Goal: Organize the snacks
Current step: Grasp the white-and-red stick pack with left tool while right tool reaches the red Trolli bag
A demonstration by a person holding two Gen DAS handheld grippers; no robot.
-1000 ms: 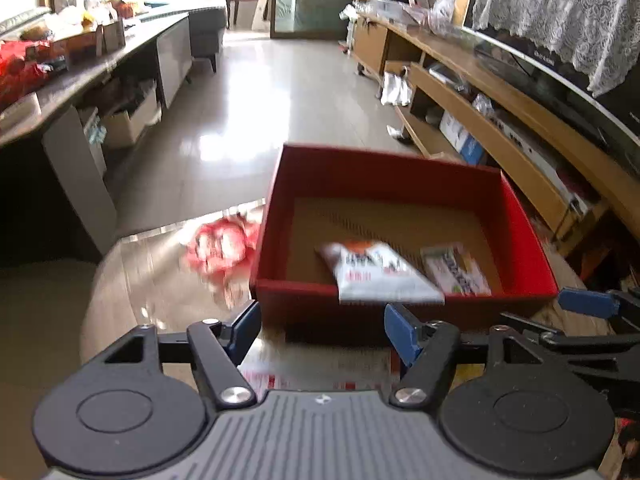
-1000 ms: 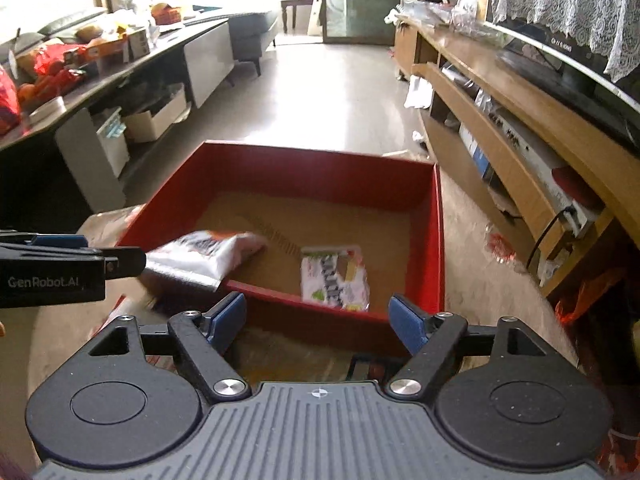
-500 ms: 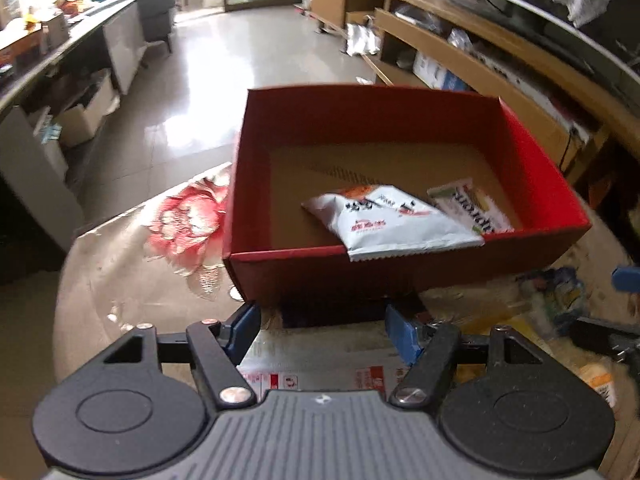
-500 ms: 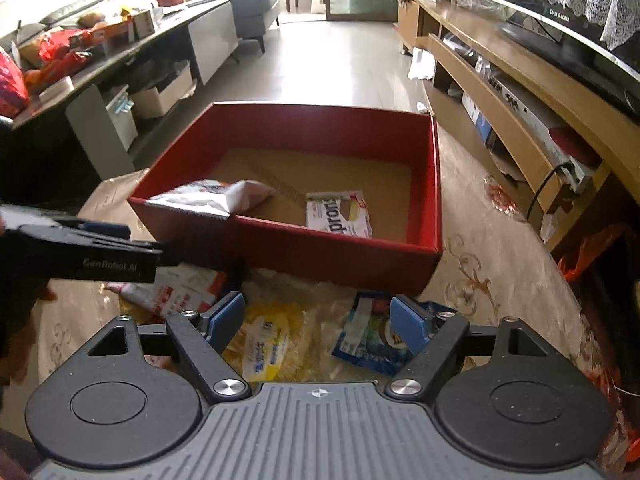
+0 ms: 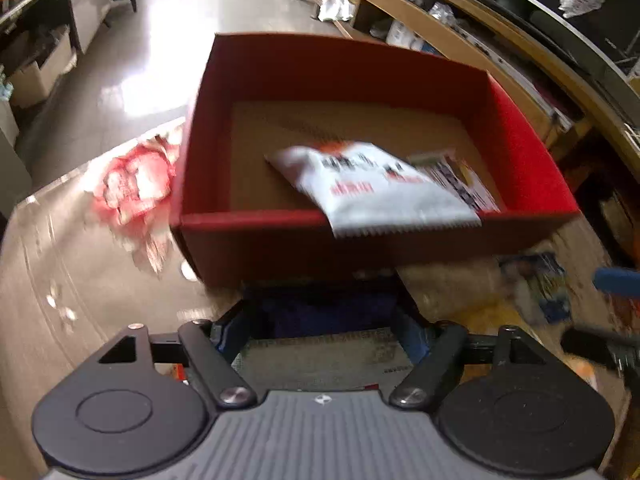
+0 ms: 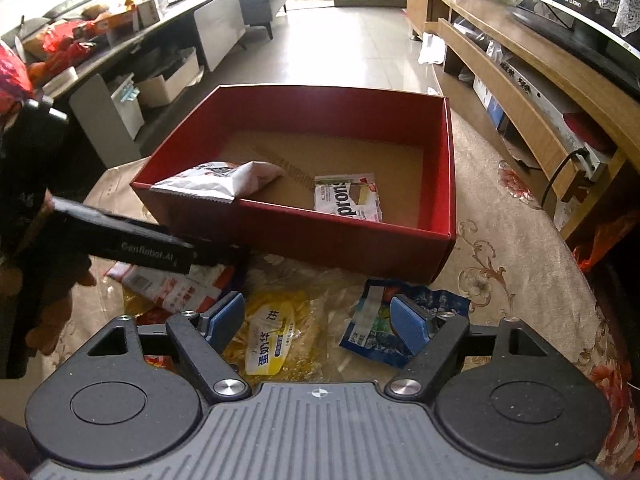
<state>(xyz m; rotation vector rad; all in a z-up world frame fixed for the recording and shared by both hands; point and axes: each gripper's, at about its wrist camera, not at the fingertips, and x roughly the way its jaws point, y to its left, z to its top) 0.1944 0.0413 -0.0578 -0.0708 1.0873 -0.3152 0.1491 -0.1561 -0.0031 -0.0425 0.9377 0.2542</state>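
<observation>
Looking from the left side across: the left tool (image 5: 324, 320) sits low over the surface (image 6: 520, 248), right up against the near wall of the red box (image 6: 304, 236). Its jaws are spread wide with nothing between them. Under it lies a white and red packet (image 6: 176, 288), flat on the surface just in front of the box.

Next over, a white bag (image 6: 224, 180) is draped over the near rim of the box, tail hanging outside, body inside. Further right in the box, a small white packet (image 6: 348, 200) lies flat on the cardboard floor. So two snacks are in and the rest are still out front.

Between the two tools there's a yellow packet (image 6: 272, 336) in crinkly clear film, lying right beneath the right tool's left finger. Then a blue packet (image 6: 376, 328), touching the inside of that tool's right finger.

The right tool (image 6: 318, 320) is also wide open, nothing held, hovering right above those two.

My guess on handling: these are all light, soft, puffy film bags, slippery and prone to crumpling or sliding out. I'd pinch the blue one at its sealed edge or a corner instead of the puffy middle, since squeezing the middle could crush what's inside. It's the closest grab for the right tool.
</observation>
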